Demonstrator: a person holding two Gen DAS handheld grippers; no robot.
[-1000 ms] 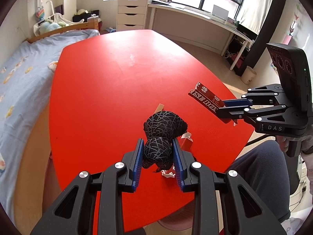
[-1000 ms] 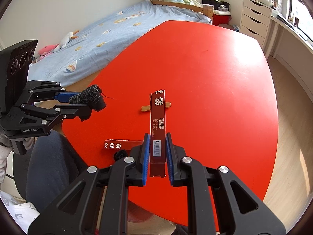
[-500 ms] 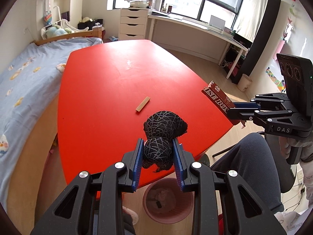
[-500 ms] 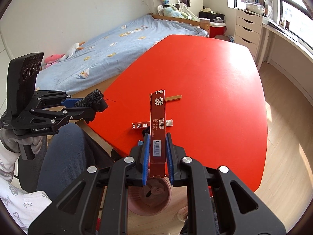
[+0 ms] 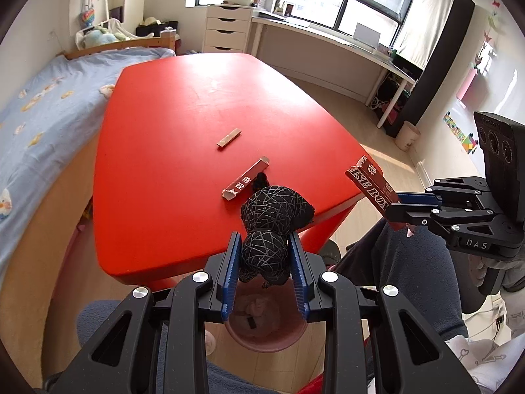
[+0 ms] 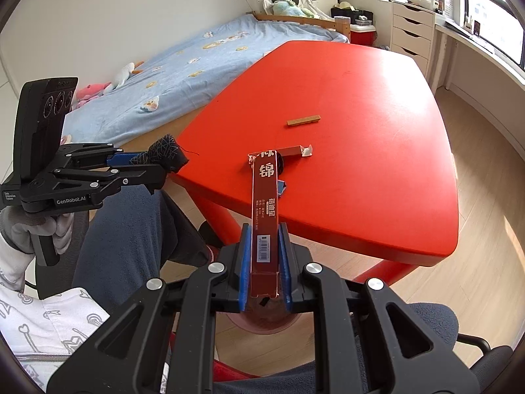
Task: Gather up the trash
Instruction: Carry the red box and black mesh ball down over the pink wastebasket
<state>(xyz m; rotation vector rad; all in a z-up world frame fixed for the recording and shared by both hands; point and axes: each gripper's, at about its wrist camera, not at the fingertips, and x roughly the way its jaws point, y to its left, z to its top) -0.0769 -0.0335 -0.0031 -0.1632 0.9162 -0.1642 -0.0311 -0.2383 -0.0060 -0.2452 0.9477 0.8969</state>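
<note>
**Both tools loaded above the pink bin**

The left tool (image 5: 265, 274) is clamped on a crumpled black wad with a pale web pattern (image 5: 270, 216); its blue pads (image 5: 230, 279) press the wad's lower lobe from both sides while the upper lobe bulges out past the tips. Directly below the wad, on the wooden floor just off the near edge of the red desk (image 5: 170, 124), stands a round pink bin (image 5: 262, 338) with a few scraps inside.

The right tool (image 6: 265, 262) is clamped on a long dark red carton (image 6: 264, 216) printed with white characters and a barcode. The carton stands lengthwise between the pads and sticks out well past the tips, its torn far end over the desk's near edge. In the right wrist view the bin's rim shows just beneath this tool.

Two pieces lie on the desk: a flattened red wrapper strip (image 5: 246, 182) near the front edge and, farther in, a small tan stick (image 5: 228, 137), well apart from each other. A small blue scrap (image 6: 281, 187) lies by the desk edge, beside the carton.

A person's dark trousers (image 5: 413, 269) and gloved hand (image 6: 19, 229) are in view; a bed with a blue cover (image 6: 197, 65) stands beside the desk.
</note>
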